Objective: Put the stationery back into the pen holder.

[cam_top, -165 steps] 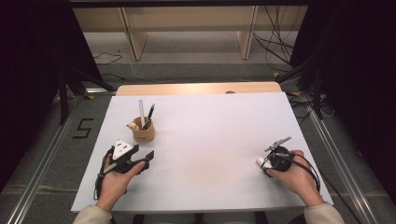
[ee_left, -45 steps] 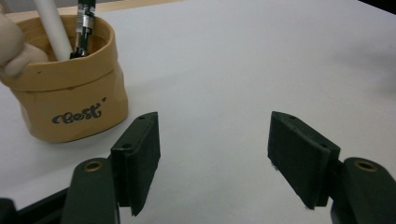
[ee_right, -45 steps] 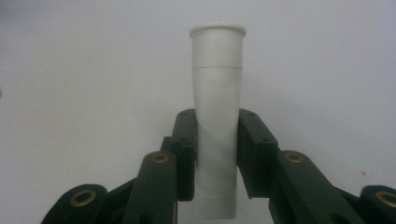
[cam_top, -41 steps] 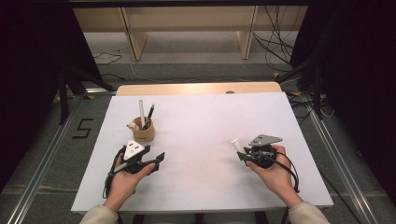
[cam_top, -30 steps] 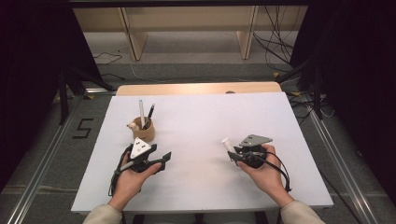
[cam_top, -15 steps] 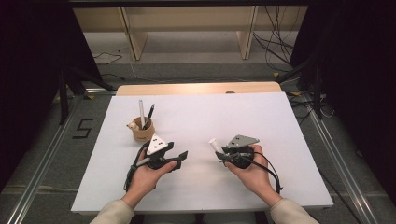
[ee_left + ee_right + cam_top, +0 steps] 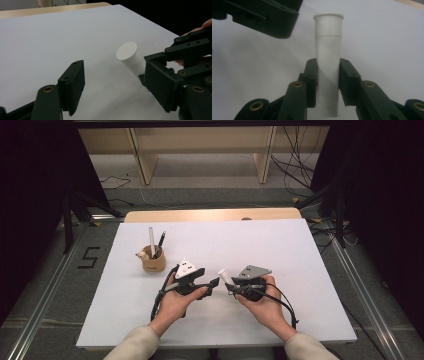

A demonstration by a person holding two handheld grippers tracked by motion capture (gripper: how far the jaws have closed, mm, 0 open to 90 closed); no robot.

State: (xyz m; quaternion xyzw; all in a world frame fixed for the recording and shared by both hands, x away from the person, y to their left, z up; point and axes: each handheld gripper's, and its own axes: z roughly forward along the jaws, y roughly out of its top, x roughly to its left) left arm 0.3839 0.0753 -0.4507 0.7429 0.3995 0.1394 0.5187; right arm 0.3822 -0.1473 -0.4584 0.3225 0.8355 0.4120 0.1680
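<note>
A white cylinder, with a lipped end, is clamped between the jaws of my right gripper and sticks out ahead of them. My left gripper stands open just left of it at the table's middle front. In the left gripper view the cylinder points its flat end at me, close to my right-hand jaw and a little beyond it. One jaw of the left gripper crosses the top left of the right gripper view. Both grippers hover over the white tabletop.
A small tan cup holding a white pen and a dark pen stands left of the grippers. The table's wooden far edge runs along the back. Cables trail from both grippers toward the front edge.
Both hands have moved inward to the table's middle. The right gripper has carried the white cylinder leftward and the open left gripper has come rightward, until the two nearly meet.
</note>
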